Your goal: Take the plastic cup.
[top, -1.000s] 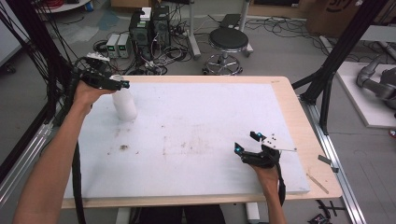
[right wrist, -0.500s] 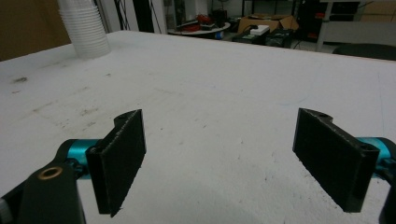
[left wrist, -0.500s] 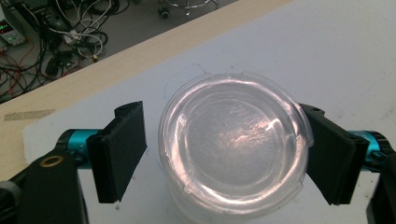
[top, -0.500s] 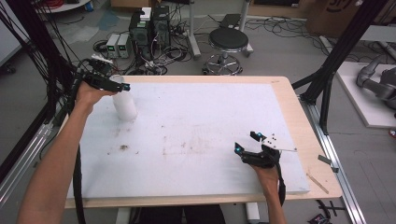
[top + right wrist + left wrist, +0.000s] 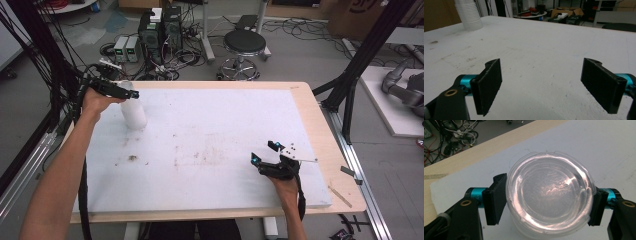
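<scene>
Left gripper (image 5: pixel 546 202) straddled the lidded stack of cups (image 5: pixel 134 111) at the desk's (image 5: pixel 320 125) ten o'clock, apparently to grip it, while the right gripper (image 5: pixel 541 83) waited wide and empty at four o'clock.

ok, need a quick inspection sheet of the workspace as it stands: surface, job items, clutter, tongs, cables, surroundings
Surface: white board on a wooden table, with brown stains near the middle and left.
Job's things: stack of clear plastic cups upright at the far left; its rim sits between the left jaws.
Clutter: nothing seen on the board.
Tongs: left tongs straddle the cup rim, jaws beside it, contact unclear. Right tongs open, empty, low over the board's near right.
Cables: one trails along each forearm; a tangle lies on the floor beyond the table.
Surroundings: stool, electronics boxes, black frame posts.
</scene>
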`<state>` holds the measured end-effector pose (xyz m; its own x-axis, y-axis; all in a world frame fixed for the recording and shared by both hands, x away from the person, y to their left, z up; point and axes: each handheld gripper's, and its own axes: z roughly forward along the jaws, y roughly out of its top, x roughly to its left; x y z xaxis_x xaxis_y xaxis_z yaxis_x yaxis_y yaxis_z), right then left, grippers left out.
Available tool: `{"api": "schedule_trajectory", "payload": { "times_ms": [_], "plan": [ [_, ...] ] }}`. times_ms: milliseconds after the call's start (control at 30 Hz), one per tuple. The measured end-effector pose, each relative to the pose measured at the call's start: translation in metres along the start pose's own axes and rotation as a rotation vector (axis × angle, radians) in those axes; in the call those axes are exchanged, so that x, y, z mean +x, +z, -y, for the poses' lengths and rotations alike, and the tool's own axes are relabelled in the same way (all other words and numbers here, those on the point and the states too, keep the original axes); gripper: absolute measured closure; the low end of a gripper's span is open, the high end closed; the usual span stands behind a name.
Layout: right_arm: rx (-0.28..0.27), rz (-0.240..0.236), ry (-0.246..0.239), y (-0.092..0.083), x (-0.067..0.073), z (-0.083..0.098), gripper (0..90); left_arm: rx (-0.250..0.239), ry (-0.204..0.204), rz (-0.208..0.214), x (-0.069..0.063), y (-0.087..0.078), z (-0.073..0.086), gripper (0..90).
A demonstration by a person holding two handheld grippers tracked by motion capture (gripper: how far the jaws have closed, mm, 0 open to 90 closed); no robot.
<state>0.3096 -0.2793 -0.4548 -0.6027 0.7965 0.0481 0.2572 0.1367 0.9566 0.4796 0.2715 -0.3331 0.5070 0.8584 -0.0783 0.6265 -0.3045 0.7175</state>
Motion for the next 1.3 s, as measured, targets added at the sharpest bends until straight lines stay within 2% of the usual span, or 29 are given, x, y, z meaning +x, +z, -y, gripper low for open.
{"api": "schedule_trajectory", "payload": {
  "times_ms": [367, 633, 767, 1100, 1200, 1300],
  "plan": [
    [0.002, -0.001, -0.003, 0.000, 0.000, 0.000, 17.2, 0.009, 0.003, 0.002, -0.001, 0.001, -0.001, 36.9],
    [0.000, 0.002, -0.006, 0.000, 0.000, 0.000, 17.2, 0.005, 0.007, -0.003, -0.003, 0.000, -0.001, 37.0],
    [0.006, 0.000, -0.002, 0.000, 0.000, 0.000, 17.2, -0.013, 0.008, 0.002, -0.004, -0.002, -0.002, 37.0],
    [0.007, 0.004, -0.006, 0.001, 0.001, 0.000, 17.2, -0.062, -0.020, 0.010, -0.001, -0.012, -0.002, 36.9],
    [0.008, 0.004, -0.008, 0.001, 0.001, 0.000, 17.2, -0.052, -0.010, 0.002, -0.001, -0.015, -0.007, 36.9],
    [0.007, 0.005, -0.006, 0.001, 0.001, 0.000, 17.2, -0.070, 0.007, 0.007, -0.003, -0.022, -0.015, 36.9]
  ]
}}
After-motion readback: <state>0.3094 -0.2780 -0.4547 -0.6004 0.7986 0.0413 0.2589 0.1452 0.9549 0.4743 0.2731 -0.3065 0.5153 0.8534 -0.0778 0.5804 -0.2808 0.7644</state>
